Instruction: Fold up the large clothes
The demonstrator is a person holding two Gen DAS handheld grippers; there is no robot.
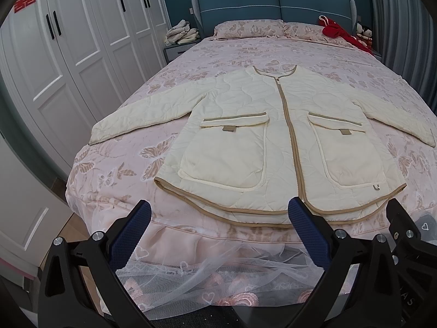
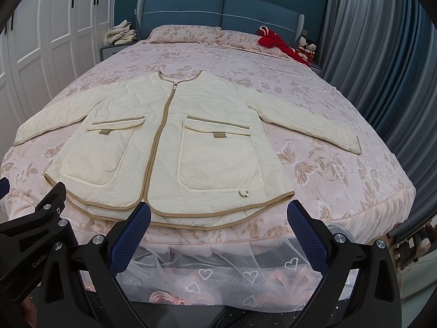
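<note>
Left tongs (image 1: 218, 213) and right tongs (image 2: 218, 213) nearest the lens, both spread wide, holding nothing, hovering just off the foot of the bed (image 1: 191, 63), side by side. Bed: pink butterfly-print cover, lace skirt below. Cream quilted jacket (image 1: 273, 142) lies flat on the bed's foot half, front up, zipped, both sleeves spread outward, tan-trimmed hem at the foot edge nearest the tongs. Blue headboard (image 1: 273, 2) at the bed's far end, pillow (image 1: 245, 28) against it, red garment (image 1: 338, 32) at the bed's far right corner.
</note>
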